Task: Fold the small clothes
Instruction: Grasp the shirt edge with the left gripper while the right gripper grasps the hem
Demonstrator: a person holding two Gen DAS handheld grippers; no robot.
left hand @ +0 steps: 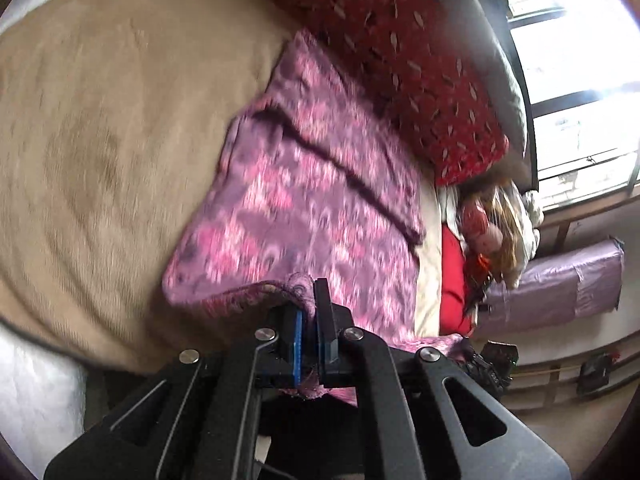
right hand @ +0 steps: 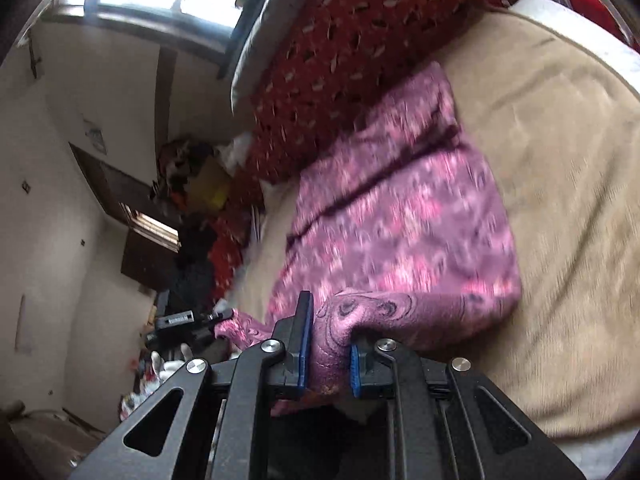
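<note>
A pink and purple patterned garment (left hand: 304,208) lies spread on a beige blanket (left hand: 104,128), with dark creases across it. My left gripper (left hand: 309,312) is shut on its near edge, fabric pinched between the blue pads. In the right wrist view the same garment (right hand: 400,232) lies on the blanket (right hand: 568,184). My right gripper (right hand: 328,336) is shut on a bunched near corner. The left gripper (right hand: 188,322) shows at the left of that view, holding the other end of the same edge. Both views are motion-blurred.
A red patterned pillow (left hand: 404,52) lies along the garment's far side, also in the right wrist view (right hand: 352,56). A doll and clutter (left hand: 492,236) sit past the bed edge. A window (left hand: 580,80) is beyond. A clutter pile (right hand: 192,184) stands by the wall.
</note>
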